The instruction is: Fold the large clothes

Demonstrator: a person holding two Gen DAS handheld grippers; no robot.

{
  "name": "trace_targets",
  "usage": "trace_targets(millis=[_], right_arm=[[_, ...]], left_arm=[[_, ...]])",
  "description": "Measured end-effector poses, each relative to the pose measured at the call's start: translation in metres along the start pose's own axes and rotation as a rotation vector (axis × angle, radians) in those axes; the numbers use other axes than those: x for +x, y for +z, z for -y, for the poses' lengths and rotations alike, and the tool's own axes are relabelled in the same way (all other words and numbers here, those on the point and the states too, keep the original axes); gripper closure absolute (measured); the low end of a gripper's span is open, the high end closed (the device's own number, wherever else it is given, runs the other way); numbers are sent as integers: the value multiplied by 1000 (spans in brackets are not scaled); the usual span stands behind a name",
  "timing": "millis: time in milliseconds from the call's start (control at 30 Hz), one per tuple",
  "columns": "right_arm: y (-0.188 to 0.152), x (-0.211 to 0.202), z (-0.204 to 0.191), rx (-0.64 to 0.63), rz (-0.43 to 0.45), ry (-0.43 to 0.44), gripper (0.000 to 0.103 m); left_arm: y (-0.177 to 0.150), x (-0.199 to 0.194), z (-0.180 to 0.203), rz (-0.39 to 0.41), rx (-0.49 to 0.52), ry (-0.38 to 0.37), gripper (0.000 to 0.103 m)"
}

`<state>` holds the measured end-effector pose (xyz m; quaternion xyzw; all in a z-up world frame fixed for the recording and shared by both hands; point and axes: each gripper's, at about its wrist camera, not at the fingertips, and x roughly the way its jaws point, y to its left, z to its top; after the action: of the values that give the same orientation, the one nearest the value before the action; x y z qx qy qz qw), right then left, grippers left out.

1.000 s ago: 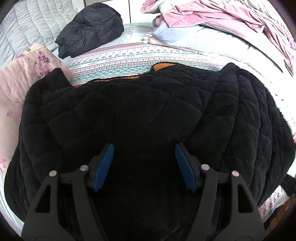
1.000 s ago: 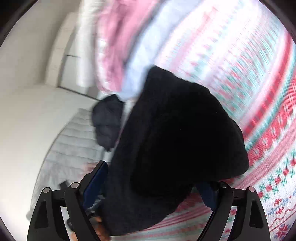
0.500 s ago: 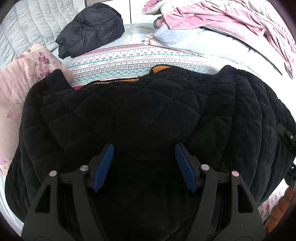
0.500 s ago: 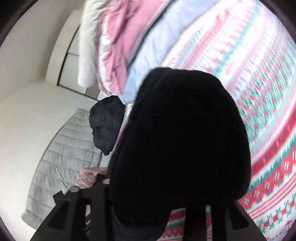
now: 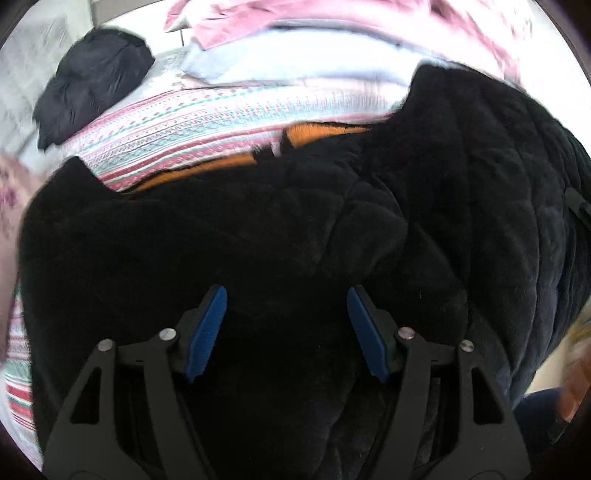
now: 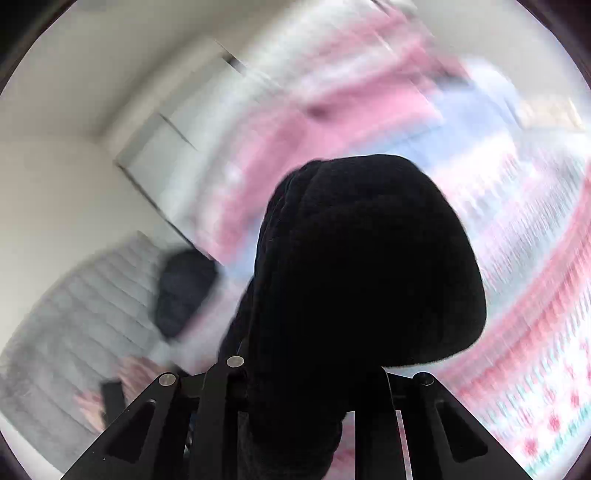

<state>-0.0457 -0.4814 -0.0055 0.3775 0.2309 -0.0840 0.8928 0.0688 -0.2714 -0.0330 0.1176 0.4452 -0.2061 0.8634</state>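
One large garment fills both views: a black quilted fleece jacket (image 5: pixel 258 236) with an orange lining (image 5: pixel 314 133), spread on a bed over a pink-and-teal patterned blanket (image 5: pixel 192 114). The right gripper (image 6: pixel 303 406) is closing its fingers on a bunched edge of the jacket, which bulges up between them and blocks most of that camera. The left gripper (image 5: pixel 286 328) hangs over the middle of the fleece with its blue fingers (image 5: pixel 207 332) released, nothing pinched between them.

As a judgement, the thick, slippery pile could slide out of the narrow right-hand pinch while the flap is carried across, and with the left gripper not pinning the body the whole jacket could drag instead of creasing.

Only the left wrist view shows the jacket's outline, the lining and a dark puffer jacket (image 5: pixel 92 85) lying beyond it near heaped pink bedding (image 5: pixel 295 22). Only the right wrist view shows the grip itself.
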Motion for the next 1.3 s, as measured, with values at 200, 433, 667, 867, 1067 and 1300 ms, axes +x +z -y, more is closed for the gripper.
trace_targets(millis=[200, 433, 667, 867, 1067, 1300], right_arm=[[1, -10, -3, -65, 27, 39, 83], [3, -6, -5, -21, 29, 59, 82], [-3, -6, -10, -24, 19, 79, 82], [-3, -9, -30, -75, 38, 112, 82], [3, -13, -24, -57, 58, 135, 82], [2, -13, -35, -78, 80, 122, 81]], left_arm=[[6, -9, 7, 2, 20, 24, 35], [-19, -58, 20, 82, 98, -33, 36], [-53, -35, 50, 96, 168, 43, 36], [-55, -34, 54, 79, 150, 58, 36], [-5, -48, 1, -36, 11, -164, 38], [85, -3, -19, -89, -57, -45, 38]])
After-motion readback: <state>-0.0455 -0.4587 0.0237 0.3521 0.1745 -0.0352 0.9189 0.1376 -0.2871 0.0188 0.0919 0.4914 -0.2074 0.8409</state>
